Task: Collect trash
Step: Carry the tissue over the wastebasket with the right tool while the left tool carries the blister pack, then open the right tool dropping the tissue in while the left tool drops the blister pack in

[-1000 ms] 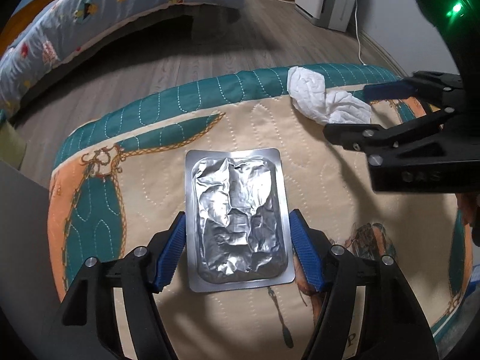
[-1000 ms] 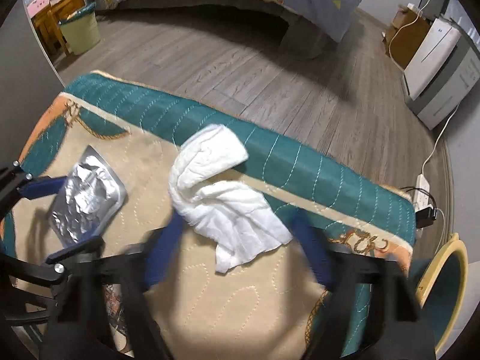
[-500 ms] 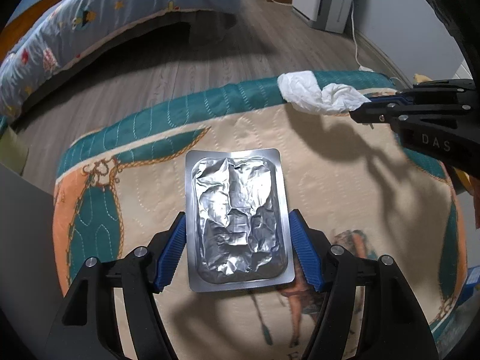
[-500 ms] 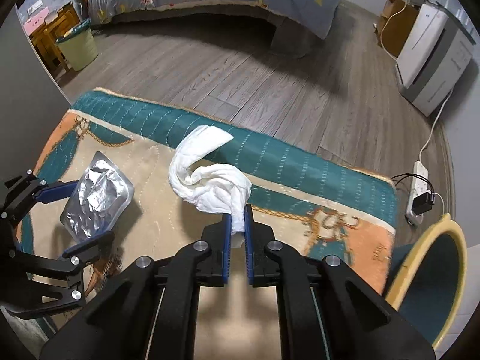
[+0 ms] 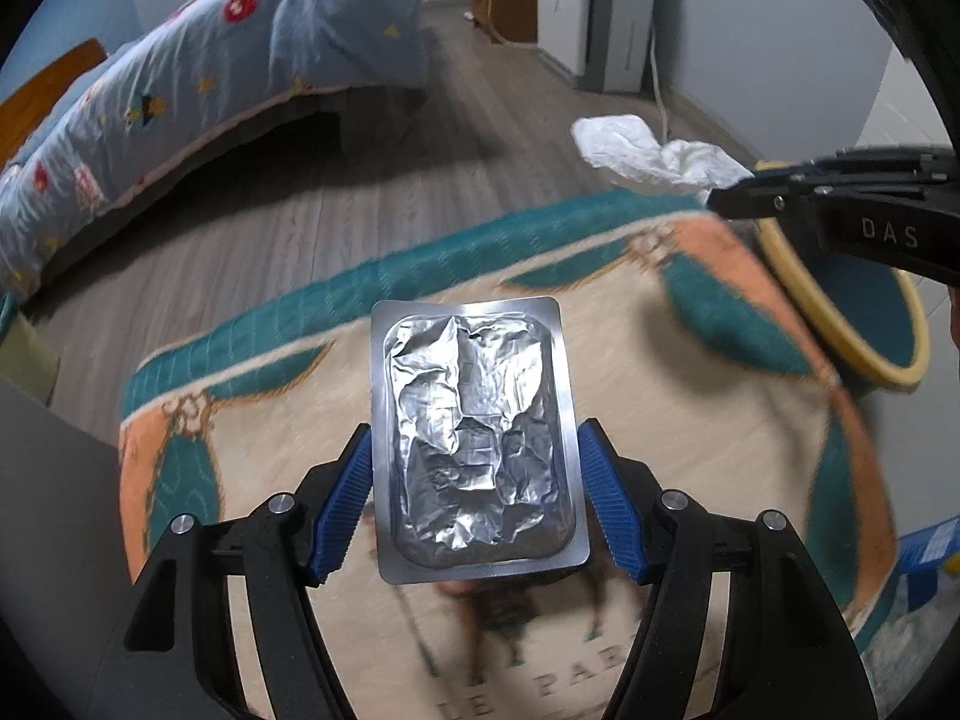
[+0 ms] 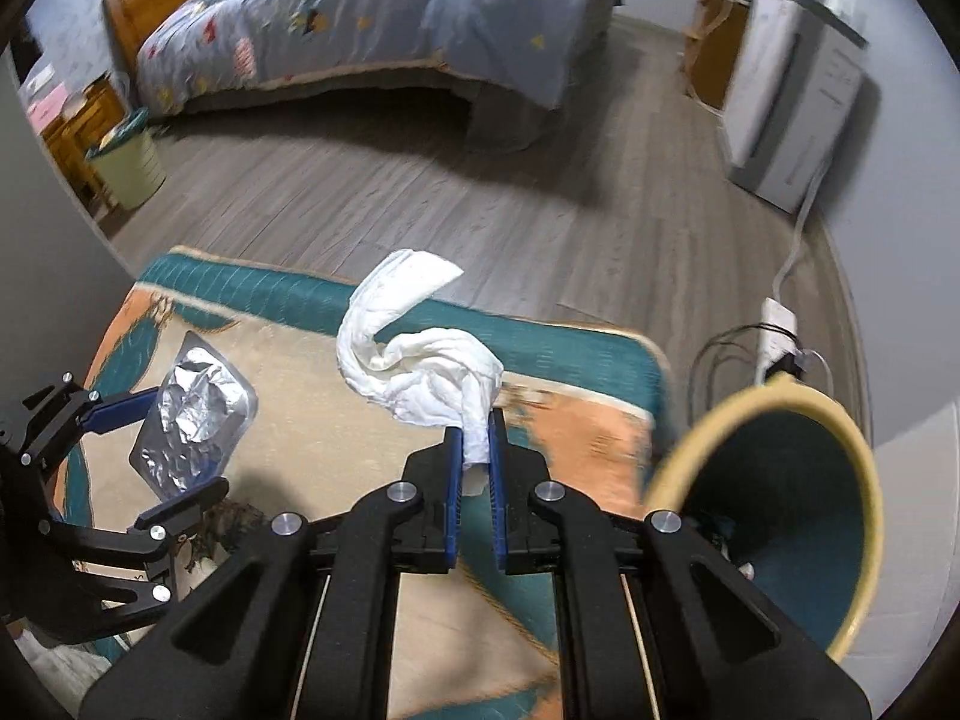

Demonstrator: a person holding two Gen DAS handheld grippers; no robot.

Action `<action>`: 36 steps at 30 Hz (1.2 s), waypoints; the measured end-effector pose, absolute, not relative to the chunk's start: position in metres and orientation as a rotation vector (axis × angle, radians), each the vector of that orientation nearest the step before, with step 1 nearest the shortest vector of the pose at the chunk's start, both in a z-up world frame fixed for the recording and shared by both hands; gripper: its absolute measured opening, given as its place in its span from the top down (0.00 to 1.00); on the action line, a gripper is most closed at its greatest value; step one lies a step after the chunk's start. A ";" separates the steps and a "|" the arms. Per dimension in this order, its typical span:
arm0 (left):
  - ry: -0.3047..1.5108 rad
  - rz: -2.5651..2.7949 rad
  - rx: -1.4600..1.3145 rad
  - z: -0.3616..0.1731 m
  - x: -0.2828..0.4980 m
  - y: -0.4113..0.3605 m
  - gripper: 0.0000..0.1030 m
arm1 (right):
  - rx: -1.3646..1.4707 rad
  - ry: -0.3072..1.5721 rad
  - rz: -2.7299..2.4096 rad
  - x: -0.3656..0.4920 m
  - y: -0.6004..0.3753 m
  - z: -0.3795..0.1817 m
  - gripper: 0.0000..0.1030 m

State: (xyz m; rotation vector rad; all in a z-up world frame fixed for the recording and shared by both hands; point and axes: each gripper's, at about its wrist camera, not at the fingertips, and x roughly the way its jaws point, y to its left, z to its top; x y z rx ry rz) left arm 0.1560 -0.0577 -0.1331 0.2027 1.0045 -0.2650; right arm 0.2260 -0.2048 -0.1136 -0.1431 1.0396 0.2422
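Holding item one, the left gripper [image 5: 474, 498] is seen at the bottom centre of its own view, jaws set wide with both blue pads pressed against the long edges of a crumpled silver foil blister pack [image 5: 474, 450], which is carried above the patterned rug [image 5: 630, 372]. Item two, a twisted white tissue [image 6: 420, 354], is pinched by its tail between the nearly closed pads of the right gripper [image 6: 477, 450], at the centre of the right wrist view, clear of the rug. A teal bin with a yellow rim [image 6: 864, 462] is recorded at the lower right of that frame, just beside the rug's edge. A bed [image 6: 372, 18] is noted across the top, with wood flooring [image 6: 480, 198] between.
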 end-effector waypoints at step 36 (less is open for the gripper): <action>0.850 -0.687 0.371 -0.115 0.134 -0.279 0.33 | 0.231 1.113 -0.238 0.159 -0.449 -0.118 0.93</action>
